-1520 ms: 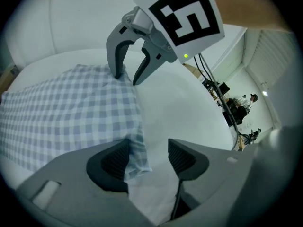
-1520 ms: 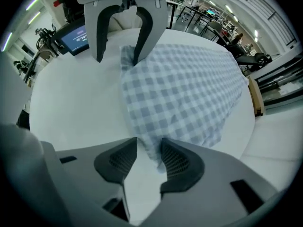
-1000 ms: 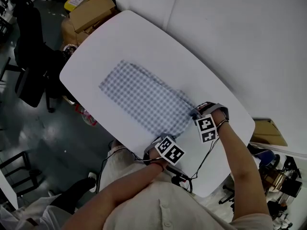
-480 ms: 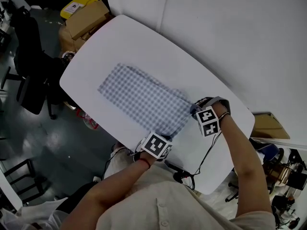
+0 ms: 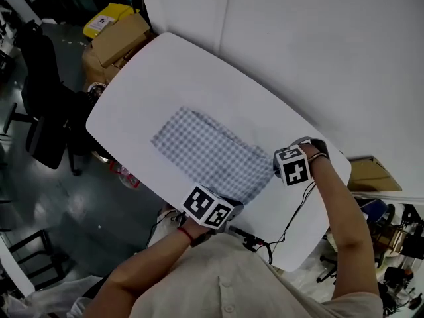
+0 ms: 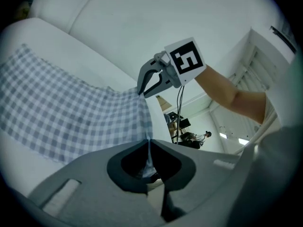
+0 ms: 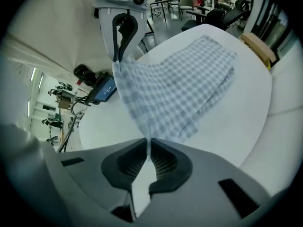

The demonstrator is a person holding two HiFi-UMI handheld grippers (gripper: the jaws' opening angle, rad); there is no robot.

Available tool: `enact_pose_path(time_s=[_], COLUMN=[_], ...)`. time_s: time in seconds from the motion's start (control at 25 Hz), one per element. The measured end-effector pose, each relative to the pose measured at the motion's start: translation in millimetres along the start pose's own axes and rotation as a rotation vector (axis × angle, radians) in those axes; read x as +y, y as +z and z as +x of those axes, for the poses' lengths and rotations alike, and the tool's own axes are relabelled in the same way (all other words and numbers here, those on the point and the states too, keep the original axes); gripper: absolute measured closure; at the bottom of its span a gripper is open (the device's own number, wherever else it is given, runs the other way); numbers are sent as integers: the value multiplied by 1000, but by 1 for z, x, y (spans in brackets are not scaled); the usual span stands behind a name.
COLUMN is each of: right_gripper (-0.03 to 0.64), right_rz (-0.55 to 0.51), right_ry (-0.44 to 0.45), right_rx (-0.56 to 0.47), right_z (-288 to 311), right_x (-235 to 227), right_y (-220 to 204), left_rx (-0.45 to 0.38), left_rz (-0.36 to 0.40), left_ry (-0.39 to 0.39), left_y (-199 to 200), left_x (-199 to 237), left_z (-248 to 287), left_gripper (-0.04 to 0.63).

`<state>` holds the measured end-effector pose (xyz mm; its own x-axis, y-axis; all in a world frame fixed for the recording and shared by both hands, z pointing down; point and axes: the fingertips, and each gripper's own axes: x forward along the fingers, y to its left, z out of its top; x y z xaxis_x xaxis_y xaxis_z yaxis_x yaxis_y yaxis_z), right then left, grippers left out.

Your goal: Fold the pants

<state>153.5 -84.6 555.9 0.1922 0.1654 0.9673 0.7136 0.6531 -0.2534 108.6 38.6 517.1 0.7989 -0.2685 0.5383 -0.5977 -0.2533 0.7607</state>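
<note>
The blue-and-white checked pants (image 5: 209, 152) lie lengthwise on the white oval table (image 5: 165, 71), with their near end lifted off it. My left gripper (image 5: 224, 203) is shut on the near left corner of that end, and the cloth runs straight into its closed jaws (image 6: 149, 143). My right gripper (image 5: 279, 164) is shut on the near right corner (image 7: 147, 143). The edge hangs taut between the two. Each gripper shows in the other's view: the right gripper (image 6: 141, 91) and the left gripper (image 7: 117, 58), both pinching cloth. The far end of the pants (image 7: 208, 56) rests flat.
Cardboard boxes and a yellow box (image 5: 119, 22) stand on the floor beyond the table's far left end. A black chair (image 5: 43, 105) is at the left. Cables and a small black device (image 5: 255, 240) lie at the near table edge. A white partition (image 5: 305, 38) runs along the right.
Both grippers have risen with the near end of the pants. The left one also swung outward to the left. The cloth on the table has drawn in toward me and looks shorter.
</note>
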Motion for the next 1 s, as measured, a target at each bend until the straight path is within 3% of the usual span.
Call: enact_pose_path(time_s=[0.16,0.56,1.0], right_gripper=[580,578,578], right_rz=[35,-29,-46], right_ry=[6,20,24], right_rx=[-13,47,34], right_z=[-25,-74,-84], right_x=[-23,-117,-237], right_y=[20,84,165], left_rx=[-33,-91,-146], left_rz=[-29,-64,-167], left_ry=[-33,-79,-74], left_y=[14,41,64], left_x=[20,78,188], left_z=[-42,-132,-231], left_gripper=[572,572,572])
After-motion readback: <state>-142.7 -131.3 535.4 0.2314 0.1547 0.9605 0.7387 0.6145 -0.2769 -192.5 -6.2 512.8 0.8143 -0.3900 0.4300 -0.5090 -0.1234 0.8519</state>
